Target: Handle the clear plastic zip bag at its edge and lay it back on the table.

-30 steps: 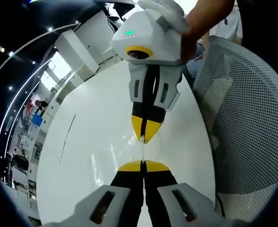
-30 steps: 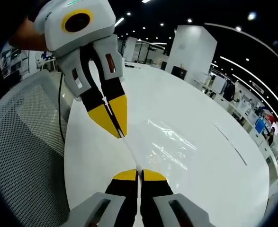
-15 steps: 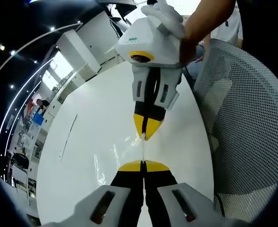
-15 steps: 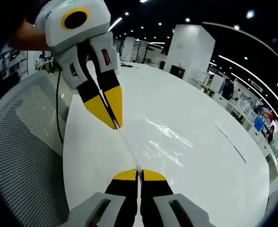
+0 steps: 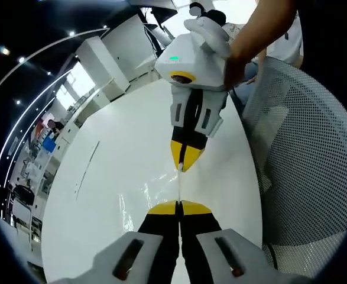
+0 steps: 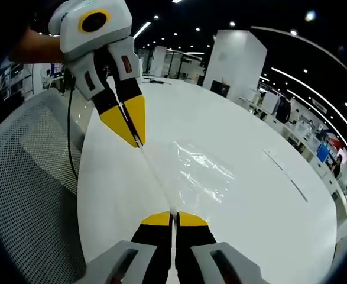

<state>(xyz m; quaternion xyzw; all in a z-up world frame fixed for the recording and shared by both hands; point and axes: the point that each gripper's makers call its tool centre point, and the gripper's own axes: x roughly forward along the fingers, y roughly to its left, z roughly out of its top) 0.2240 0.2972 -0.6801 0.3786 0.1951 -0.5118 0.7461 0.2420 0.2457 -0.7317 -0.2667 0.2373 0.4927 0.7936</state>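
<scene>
While both grippers pinch one edge of the clear bag (image 6: 197, 168), left gripper (image 5: 178, 203) and right gripper (image 6: 173, 213) have jaws closed tight on it, bag stretched between them over the white table (image 6: 244, 225), mesh chair (image 5: 303, 148) beside.

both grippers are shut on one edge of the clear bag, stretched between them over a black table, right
Not quite: the table is white, not black, as the right gripper view shows. The rest holds: the left gripper and right gripper are both shut on the bag edge.
</scene>
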